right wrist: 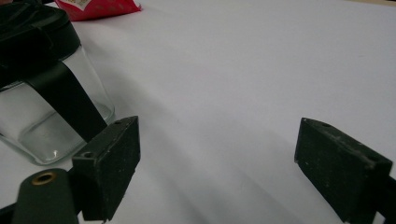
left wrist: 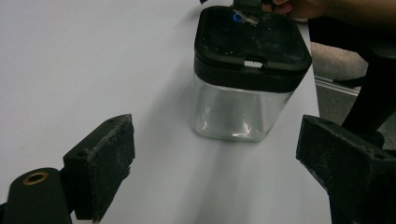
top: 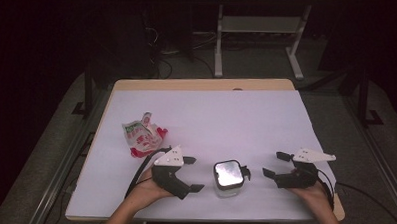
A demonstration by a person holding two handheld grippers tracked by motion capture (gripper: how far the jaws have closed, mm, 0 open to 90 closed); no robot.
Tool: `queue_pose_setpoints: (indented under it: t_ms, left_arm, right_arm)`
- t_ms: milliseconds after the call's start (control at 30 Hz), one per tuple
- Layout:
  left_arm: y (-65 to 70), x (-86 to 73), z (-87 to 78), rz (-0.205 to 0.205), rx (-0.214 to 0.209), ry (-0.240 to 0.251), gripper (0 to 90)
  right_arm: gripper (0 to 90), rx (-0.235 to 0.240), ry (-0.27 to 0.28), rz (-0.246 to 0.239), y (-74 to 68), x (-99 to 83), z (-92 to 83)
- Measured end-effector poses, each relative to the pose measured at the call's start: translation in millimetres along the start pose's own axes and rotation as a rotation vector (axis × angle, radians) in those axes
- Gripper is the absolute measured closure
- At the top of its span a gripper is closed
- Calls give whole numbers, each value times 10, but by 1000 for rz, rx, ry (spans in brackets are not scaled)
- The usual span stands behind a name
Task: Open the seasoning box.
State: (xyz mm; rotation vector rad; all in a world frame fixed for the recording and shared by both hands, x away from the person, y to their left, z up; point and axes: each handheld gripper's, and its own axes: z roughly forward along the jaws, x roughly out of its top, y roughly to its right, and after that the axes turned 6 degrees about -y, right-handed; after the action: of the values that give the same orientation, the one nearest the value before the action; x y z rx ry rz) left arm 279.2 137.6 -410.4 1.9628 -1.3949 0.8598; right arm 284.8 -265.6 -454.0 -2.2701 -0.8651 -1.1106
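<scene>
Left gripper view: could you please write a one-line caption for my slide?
Open left hand-held gripper faces a clear square jar with a black lid on the white table.

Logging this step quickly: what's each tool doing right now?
Left tool: open, empty, facing the clear glass jar with black lid.
Right tool: open, empty.

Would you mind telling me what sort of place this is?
Probably a lab or workshop: a white-covered table on a metal frame, cables on the floor, another bench's legs behind.
</scene>
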Motion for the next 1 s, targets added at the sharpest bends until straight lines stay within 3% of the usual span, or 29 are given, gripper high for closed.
queue_pose_setpoints:
  t_ms: [567, 1000]
  left_arm:
    - [123, 216, 337, 80, -64, -23, 112]
    - [112, 172, 459, 56, -99, 4, 134]
  right_arm:
    - [142, 1, -6, 26, 42, 7, 23]
    - [142, 3, -22, 7, 25, 14, 38]
